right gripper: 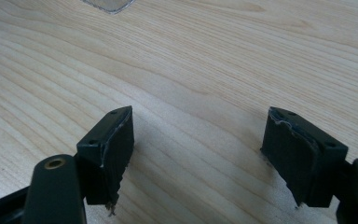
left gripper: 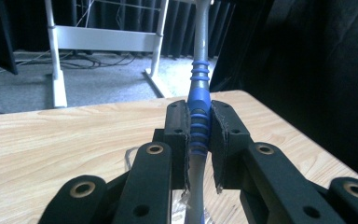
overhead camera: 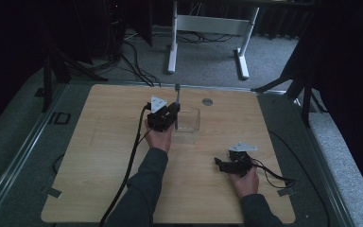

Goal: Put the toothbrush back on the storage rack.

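Table (overhead camera: 99, 179): a light wooden top filling the centre of the high view, with grey carpet around it and a white frame (overhead camera: 208, 26) standing at top centre beyond the far edge. A small round grey disc (overhead camera: 207, 101) sits on the top near the far edge, just right of centre.

Box (overhead camera: 189, 120): a clear, open-topped container resting on the table at centre frame, just right of the left gripper. One clear corner (right gripper: 109, 4) shows at the top edge of the right gripper view.

Left gripper (overhead camera: 170, 112): held at centre of the high view, against the box's left side, cable trailing down to the bottom edge. Its jaws are pressed onto a tool (left gripper: 199, 121), pinching it at the blue ribbed grip. In the left gripper view the grey shaft runs from the bottom of the frame up past the top edge, roughly upright. In the high view the tool (overhead camera: 177, 97) rises above the gripper towards the far edge. What the tool's end is cannot be told.

Right gripper (overhead camera: 224, 165): lower right of the high view, low over the table, well apart from the box. In the right gripper view its jaws are spread wide, with bare wood between them and nothing held (right gripper: 198, 156).
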`<state>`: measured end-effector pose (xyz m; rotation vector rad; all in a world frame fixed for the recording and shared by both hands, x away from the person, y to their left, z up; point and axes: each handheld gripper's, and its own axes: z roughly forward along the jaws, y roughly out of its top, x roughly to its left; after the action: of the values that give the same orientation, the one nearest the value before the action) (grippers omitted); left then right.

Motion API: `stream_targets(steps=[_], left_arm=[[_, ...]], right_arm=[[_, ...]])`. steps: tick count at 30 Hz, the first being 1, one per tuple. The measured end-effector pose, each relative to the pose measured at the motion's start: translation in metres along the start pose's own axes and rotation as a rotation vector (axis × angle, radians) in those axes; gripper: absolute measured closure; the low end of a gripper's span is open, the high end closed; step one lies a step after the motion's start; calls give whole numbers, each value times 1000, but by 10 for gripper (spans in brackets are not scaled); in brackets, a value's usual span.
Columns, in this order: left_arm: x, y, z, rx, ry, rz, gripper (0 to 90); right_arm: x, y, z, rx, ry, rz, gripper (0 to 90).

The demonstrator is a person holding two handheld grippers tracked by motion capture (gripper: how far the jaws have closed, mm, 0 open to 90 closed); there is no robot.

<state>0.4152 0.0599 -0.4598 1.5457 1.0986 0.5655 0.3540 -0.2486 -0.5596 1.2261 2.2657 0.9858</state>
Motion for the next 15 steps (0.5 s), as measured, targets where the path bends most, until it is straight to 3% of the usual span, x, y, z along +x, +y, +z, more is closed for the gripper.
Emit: stream_targets(steps=[6,10,13,15], left_arm=[[1,-2,3,23,18,14,778],[2,-5,5,78,26,13,757],[0,-3,1,80,36,34,567],[-1,0,-4,74,28,47,489]], right_arm=[[0,0,0,0,0,0,246],[0,0,0,0,0,0,247],[0,0,0,0,0,0,246],[0,0,0,0,0,0,246]])
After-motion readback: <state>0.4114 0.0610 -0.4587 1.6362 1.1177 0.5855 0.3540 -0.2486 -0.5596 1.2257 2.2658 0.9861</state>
